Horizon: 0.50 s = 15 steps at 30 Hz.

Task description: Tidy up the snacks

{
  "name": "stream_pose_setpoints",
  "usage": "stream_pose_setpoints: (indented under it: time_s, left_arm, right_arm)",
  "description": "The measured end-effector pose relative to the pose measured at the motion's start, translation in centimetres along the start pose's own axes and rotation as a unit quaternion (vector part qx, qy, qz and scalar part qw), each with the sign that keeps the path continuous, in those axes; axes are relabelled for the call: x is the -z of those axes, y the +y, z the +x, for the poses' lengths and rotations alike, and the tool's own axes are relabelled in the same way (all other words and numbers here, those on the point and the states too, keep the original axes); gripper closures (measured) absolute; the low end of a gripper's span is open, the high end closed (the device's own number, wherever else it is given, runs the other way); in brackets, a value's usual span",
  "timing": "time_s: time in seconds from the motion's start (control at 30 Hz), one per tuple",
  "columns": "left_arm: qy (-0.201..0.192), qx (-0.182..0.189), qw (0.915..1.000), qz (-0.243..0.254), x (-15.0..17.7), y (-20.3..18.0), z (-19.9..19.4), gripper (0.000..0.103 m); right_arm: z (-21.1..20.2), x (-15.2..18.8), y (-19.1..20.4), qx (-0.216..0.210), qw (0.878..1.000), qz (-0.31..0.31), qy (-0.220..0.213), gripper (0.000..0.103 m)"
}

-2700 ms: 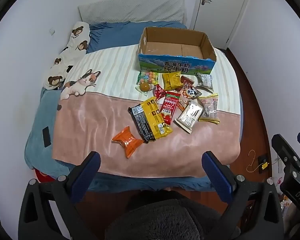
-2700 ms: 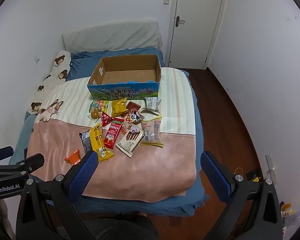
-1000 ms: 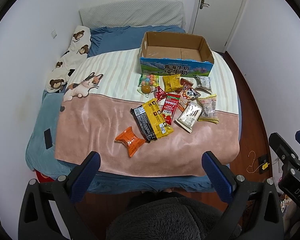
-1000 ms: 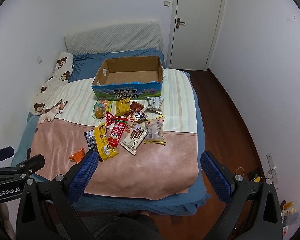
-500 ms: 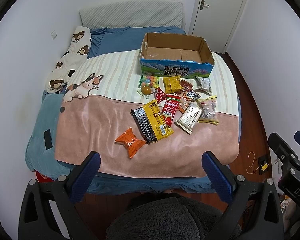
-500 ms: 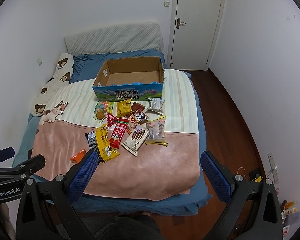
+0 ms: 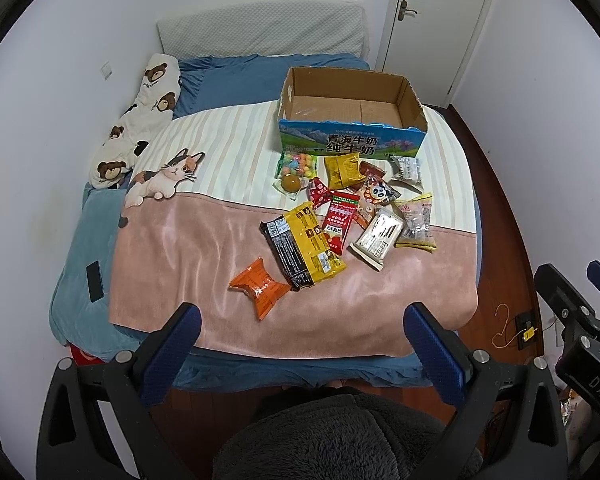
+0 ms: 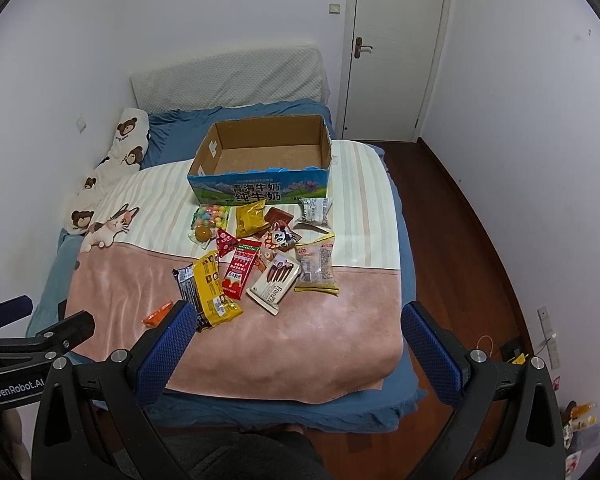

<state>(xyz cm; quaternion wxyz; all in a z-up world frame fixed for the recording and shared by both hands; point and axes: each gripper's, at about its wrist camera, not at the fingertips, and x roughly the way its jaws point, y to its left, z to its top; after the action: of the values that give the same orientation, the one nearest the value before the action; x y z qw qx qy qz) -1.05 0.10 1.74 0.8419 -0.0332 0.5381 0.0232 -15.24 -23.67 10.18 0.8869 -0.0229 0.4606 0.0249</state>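
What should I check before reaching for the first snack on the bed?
1. Open cardboard box with blue printed front holds nothing yet: ok.
2. Left claw open, nothing held: ok.
3. Right claw open, nothing held: ok.
4. Orange crinkled snack packet lies apart from the pile, nearest the left claw: ok.
5. Yellow-and-black long packet overlaps its neighbours, not free for a clean grasp: not ok.
6. Packets hidden under the pile: cannot tell.
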Motion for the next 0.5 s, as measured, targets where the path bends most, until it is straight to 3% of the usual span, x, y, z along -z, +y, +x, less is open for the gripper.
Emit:
stream_pose_setpoints:
  time_s: [0.5]
  left_arm:
    - [-0.002, 0.003, 1.0, -0.001, -0.29, 0.17, 0.44, 0.0]
  right_arm:
    - [0.68, -0.26, 0.24, -0.006, 1.0, -0.001, 0.001, 0.0]
